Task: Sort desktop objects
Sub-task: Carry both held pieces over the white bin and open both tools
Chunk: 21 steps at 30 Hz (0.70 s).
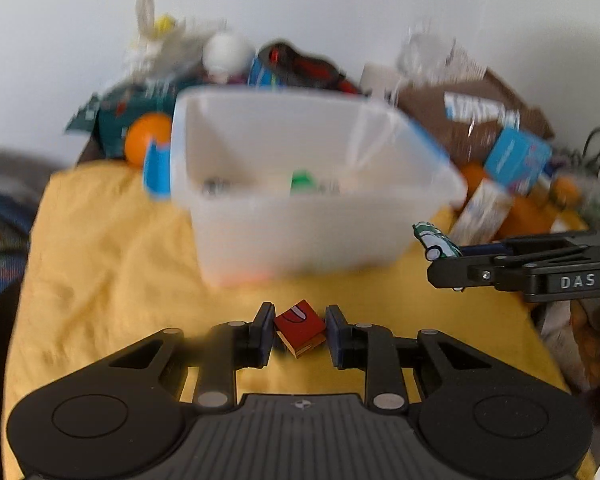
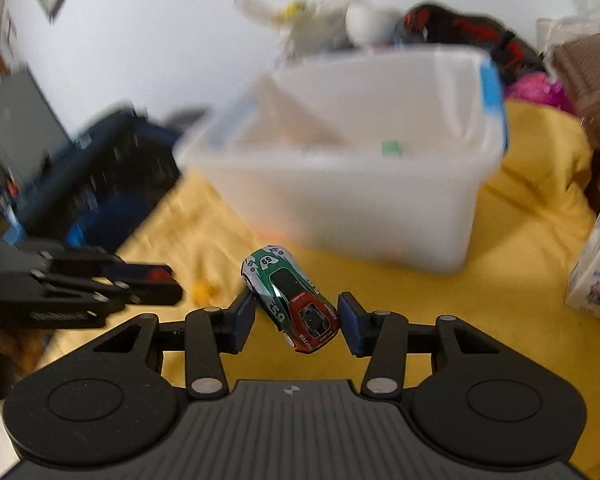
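Bin (image 1: 300, 232) of translucent white plastic, blue at the rim, standing on yellow cloth (image 1: 100, 260), a small green item inside; clutter heaped behind the bin.

Right gripper (image 2: 298, 316) short of the bin's near wall and to the bin's right, jaws partly closed on a toy car (image 2: 290, 300). Car gripped at the sides and skewed, long axis slanting from tail low between the pads to nose up toward the bin. Probably a carry still short of the rim, and so a lift over the near wall needed before any release.

Left gripper (image 1: 299, 330) in front of the bin's near wall, about centred on the bin, jaws narrowly apart and closed on a small red block (image 1: 300, 326), one corner pointing down. About equally near the bin, as far as can be judged.

Readable: "59" on the car's side, "69" on the hood, "RACING" along the red tail; "DAS" on the right gripper's body in the left view. Block's white mark not legible.
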### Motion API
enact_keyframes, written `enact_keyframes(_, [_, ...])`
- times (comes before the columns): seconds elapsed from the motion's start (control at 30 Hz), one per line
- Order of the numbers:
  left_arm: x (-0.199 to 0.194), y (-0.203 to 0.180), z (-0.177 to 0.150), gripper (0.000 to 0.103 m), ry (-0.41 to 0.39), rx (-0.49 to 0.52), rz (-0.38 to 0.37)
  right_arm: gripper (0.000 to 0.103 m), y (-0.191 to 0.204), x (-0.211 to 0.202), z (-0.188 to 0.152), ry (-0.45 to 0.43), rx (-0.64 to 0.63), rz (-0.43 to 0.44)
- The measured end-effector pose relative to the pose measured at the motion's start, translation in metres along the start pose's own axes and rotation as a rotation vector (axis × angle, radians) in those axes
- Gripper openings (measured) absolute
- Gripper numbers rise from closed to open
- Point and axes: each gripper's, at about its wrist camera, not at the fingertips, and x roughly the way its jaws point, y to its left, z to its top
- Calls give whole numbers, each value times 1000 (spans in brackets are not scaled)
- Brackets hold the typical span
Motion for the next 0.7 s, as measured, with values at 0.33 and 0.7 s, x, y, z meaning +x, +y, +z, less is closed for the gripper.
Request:
enact_keyframes(0.33, [9,6,114,31,12,-40,-12,50,-18,-21,110,-91,154,-52])
enact_keyframes(0.7, [32,12,155,31,61,-44,5,50,-41,-4,155,-9,209,-129])
